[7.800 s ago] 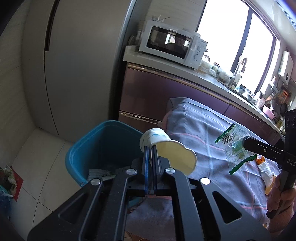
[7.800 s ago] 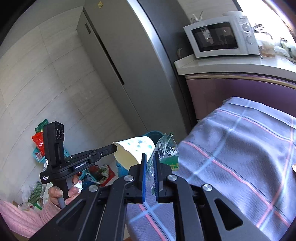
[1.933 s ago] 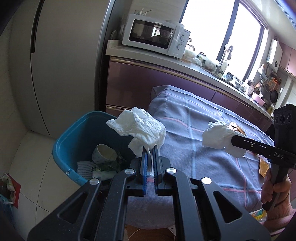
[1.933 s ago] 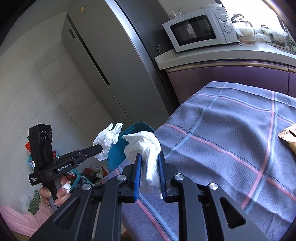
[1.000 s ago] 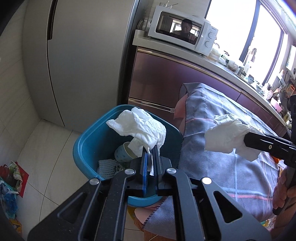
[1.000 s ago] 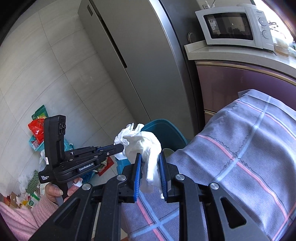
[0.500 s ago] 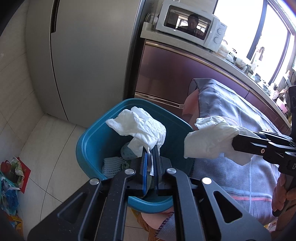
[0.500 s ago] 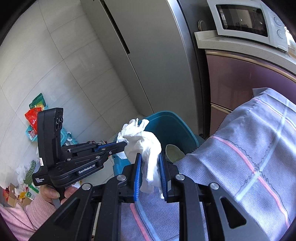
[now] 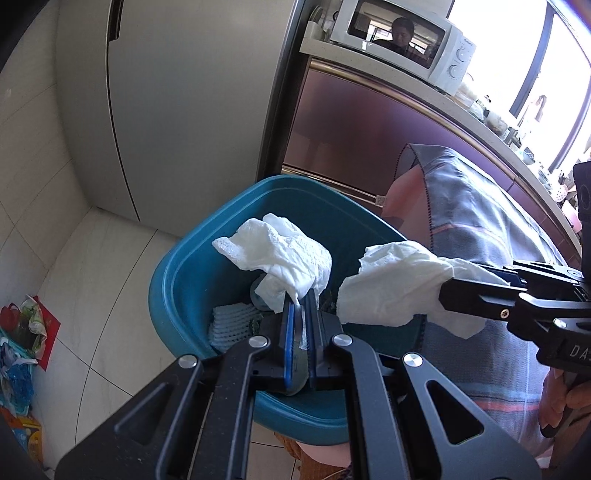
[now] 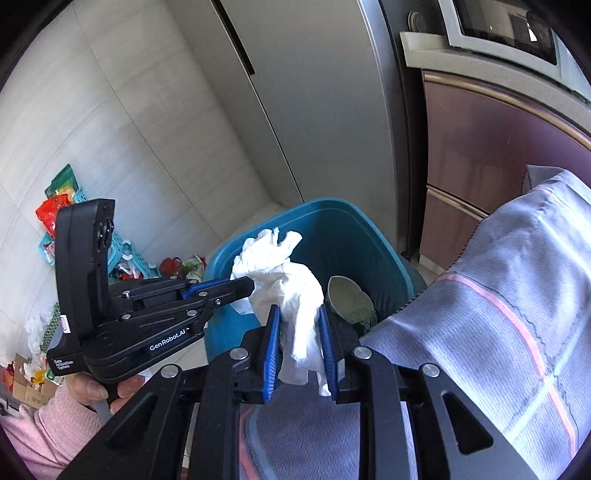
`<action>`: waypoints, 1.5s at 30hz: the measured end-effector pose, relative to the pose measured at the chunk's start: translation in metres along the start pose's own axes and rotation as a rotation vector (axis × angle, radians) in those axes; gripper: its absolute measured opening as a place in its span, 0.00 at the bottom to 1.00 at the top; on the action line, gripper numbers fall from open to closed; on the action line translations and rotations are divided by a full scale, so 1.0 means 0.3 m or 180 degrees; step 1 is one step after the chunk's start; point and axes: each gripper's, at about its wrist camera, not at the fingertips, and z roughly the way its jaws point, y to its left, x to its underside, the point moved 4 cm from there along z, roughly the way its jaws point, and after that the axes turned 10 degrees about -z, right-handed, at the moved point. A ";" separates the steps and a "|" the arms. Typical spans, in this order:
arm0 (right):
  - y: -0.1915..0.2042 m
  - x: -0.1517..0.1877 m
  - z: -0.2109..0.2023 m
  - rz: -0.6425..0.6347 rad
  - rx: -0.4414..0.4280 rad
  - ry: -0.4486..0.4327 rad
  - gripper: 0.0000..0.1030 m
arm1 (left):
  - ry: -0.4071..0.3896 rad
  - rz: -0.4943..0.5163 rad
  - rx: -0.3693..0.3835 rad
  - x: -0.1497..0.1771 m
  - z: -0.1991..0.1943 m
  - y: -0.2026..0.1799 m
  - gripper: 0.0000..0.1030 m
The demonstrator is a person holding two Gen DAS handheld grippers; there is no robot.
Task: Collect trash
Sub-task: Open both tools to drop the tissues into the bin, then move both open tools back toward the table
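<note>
A blue bin (image 9: 166, 280) stands on the floor beside the cloth-covered table (image 9: 480, 229). My left gripper (image 9: 300, 299) is shut on a crumpled white tissue (image 9: 280, 251) directly over the bin's opening. My right gripper (image 10: 299, 310) holds a second white tissue (image 10: 291, 288) at the bin's (image 10: 399, 266) near rim. Its jaws are opening, with the tissue still between the pads and touching them. From the left wrist view that second tissue (image 9: 391, 291) hangs over the bin's right side. Inside the bin lie a paper cup (image 10: 347, 295) and other trash.
A tall grey fridge (image 9: 177, 110) stands behind the bin, with purple cabinets (image 9: 369, 140) and a microwave (image 9: 406, 33) to its right. Bags and a basket clutter the floor at left (image 10: 62, 210). A hand in a pink sleeve (image 10: 55, 417) holds the left gripper.
Both grippers have moved down and closer over the bin with their tissues. The right gripper's jaws stand slightly wider than before.
</note>
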 end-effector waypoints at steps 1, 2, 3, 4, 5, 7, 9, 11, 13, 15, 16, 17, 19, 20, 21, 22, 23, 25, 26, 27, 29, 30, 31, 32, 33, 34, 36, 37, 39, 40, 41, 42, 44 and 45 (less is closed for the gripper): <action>-0.002 -0.004 0.012 0.0001 0.0002 0.0017 0.22 | 0.0005 -0.0001 -0.0002 -0.001 0.005 0.002 0.06; -0.004 -0.008 0.024 0.0002 0.0008 0.0045 0.22 | 0.0009 -0.0006 -0.0011 -0.002 0.010 0.002 0.06; -0.006 -0.009 0.034 0.0006 0.0016 0.0062 0.23 | 0.0014 -0.0006 -0.0019 -0.005 0.017 0.000 0.07; 0.000 -0.006 0.039 0.0009 0.0022 0.0074 0.23 | 0.0014 -0.0007 -0.0027 -0.005 0.018 0.001 0.07; 0.001 -0.005 0.047 0.0009 0.0028 0.0089 0.24 | 0.0015 -0.0007 -0.0029 -0.005 0.021 0.000 0.07; 0.000 -0.013 0.062 0.0027 0.0040 0.0117 0.24 | 0.0007 -0.0004 -0.0035 -0.008 0.027 -0.001 0.11; -0.001 -0.020 0.070 0.0046 0.0035 0.0125 0.25 | 0.0009 -0.0011 -0.0029 -0.010 0.034 -0.004 0.12; -0.003 -0.023 0.065 0.0066 0.0045 0.0107 0.28 | 0.0006 -0.0013 -0.0021 -0.010 0.035 -0.005 0.14; -0.012 -0.021 0.062 0.0090 0.0038 0.0094 0.28 | 0.0002 -0.0029 -0.0012 -0.009 0.036 -0.005 0.17; -0.012 -0.013 0.053 0.0112 0.0036 0.0078 0.28 | -0.0005 -0.0031 0.0000 -0.008 0.033 -0.010 0.17; -0.015 -0.012 0.046 0.0127 0.0035 0.0067 0.29 | -0.0015 -0.0027 0.0013 -0.007 0.028 -0.013 0.17; -0.019 -0.012 0.040 0.0141 0.0022 0.0055 0.30 | -0.0030 -0.0020 0.0025 -0.006 0.023 -0.016 0.17; -0.029 -0.007 0.023 0.0157 0.0014 0.0024 0.32 | -0.0076 0.0010 0.0042 -0.003 0.004 -0.028 0.20; -0.030 -0.002 0.010 0.0170 0.0010 0.0001 0.34 | -0.0107 0.0031 0.0053 -0.001 -0.010 -0.035 0.21; -0.032 0.003 -0.001 0.0181 0.0000 -0.0016 0.34 | -0.0146 0.0053 0.0076 0.000 -0.025 -0.047 0.23; -0.034 0.006 -0.015 0.0187 -0.0008 -0.0035 0.34 | -0.0185 0.0072 0.0095 0.002 -0.041 -0.057 0.24; -0.039 0.012 -0.030 0.0188 -0.0010 -0.0063 0.34 | -0.0224 0.0093 0.0121 0.006 -0.058 -0.070 0.25; -0.037 0.030 -0.075 0.0199 -0.0014 -0.0133 0.35 | -0.0305 0.0157 0.0186 0.014 -0.097 -0.103 0.30; -0.038 0.038 -0.101 0.0211 -0.0010 -0.0178 0.35 | -0.0348 0.0202 0.0219 0.020 -0.119 -0.125 0.31; -0.039 0.048 -0.130 0.0218 0.0000 -0.0223 0.36 | -0.0394 0.0251 0.0260 0.025 -0.139 -0.147 0.35; -0.045 0.075 -0.188 0.0249 0.0018 -0.0326 0.44 | -0.0475 0.0346 0.0385 0.038 -0.179 -0.199 0.39; -0.051 0.088 -0.217 0.0266 0.0042 -0.0372 0.44 | -0.0503 0.0388 0.0443 0.046 -0.196 -0.223 0.40; -0.058 0.103 -0.246 0.0284 0.0070 -0.0416 0.44 | -0.0522 0.0433 0.0525 0.059 -0.212 -0.255 0.41; -0.066 0.123 -0.279 0.0318 0.0102 -0.0463 0.44 | -0.0520 0.0482 0.0604 0.072 -0.223 -0.284 0.42; -0.075 0.145 -0.310 0.0359 0.0140 -0.0505 0.44 | -0.0513 0.0550 0.0682 0.088 -0.232 -0.320 0.42; -0.087 0.170 -0.345 0.0405 0.0190 -0.0556 0.44 | -0.0498 0.0598 0.0740 0.102 -0.241 -0.348 0.43; -0.117 0.220 -0.414 0.0506 0.0290 -0.0650 0.44 | -0.0451 0.0730 0.0872 0.136 -0.249 -0.421 0.43; -0.132 0.248 -0.448 0.0562 0.0353 -0.0694 0.44 | -0.0428 0.0792 0.0935 0.153 -0.252 -0.456 0.44; -0.168 0.311 -0.519 0.0681 0.0506 -0.0767 0.44 | -0.0352 0.0916 0.1060 0.192 -0.253 -0.526 0.44; -0.180 0.347 -0.552 0.0737 0.0573 -0.0796 0.44 | -0.0313 0.0991 0.1127 0.214 -0.253 -0.567 0.44; -0.199 0.385 -0.590 0.0812 0.0658 -0.0828 0.44 | -0.0267 0.1052 0.1193 0.233 -0.252 -0.603 0.44; -0.216 0.423 -0.624 0.0885 0.0737 -0.0854 0.44 | -0.0226 0.1116 0.1250 0.255 -0.252 -0.639 0.44; -0.252 0.505 -0.696 0.1063 0.0896 -0.0903 0.44 | -0.0138 0.1257 0.1360 0.302 -0.248 -0.714 0.44; -0.271 0.547 -0.733 0.1146 0.0995 -0.0924 0.44 | -0.0074 0.1320 0.1421 0.326 -0.245 -0.749 0.44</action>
